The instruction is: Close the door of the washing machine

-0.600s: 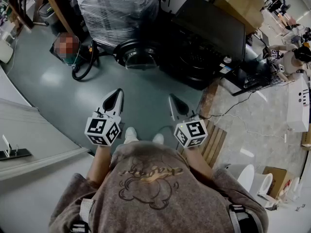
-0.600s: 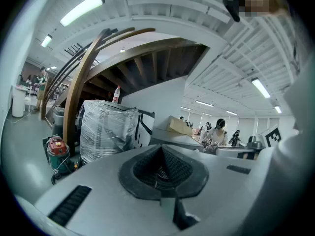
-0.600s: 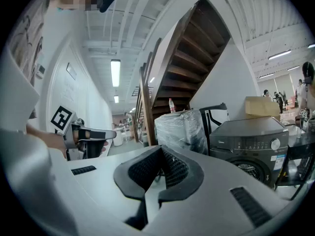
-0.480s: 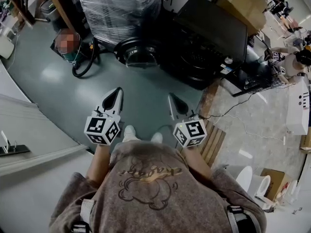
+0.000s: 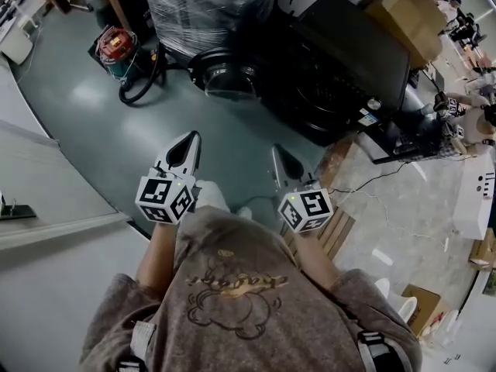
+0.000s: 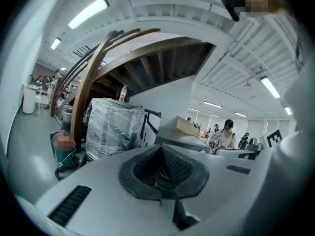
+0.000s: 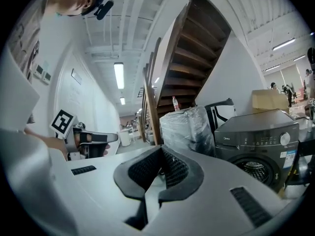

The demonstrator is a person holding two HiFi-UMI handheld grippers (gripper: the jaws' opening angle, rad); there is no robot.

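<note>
Washing machine [image 5: 349,56] nearer than before; person stepped forward. Round door [image 5: 226,80] swung open, left of drum. Midea badge [image 7: 226,139] on panel. Left gripper [image 5: 187,141], right gripper [image 5: 277,153] clenched, empty, well short of door.

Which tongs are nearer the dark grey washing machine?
Right. The right tongs are in front of the dark grey washing machine, not touching; the left tongs are farther off, leftward.
</note>
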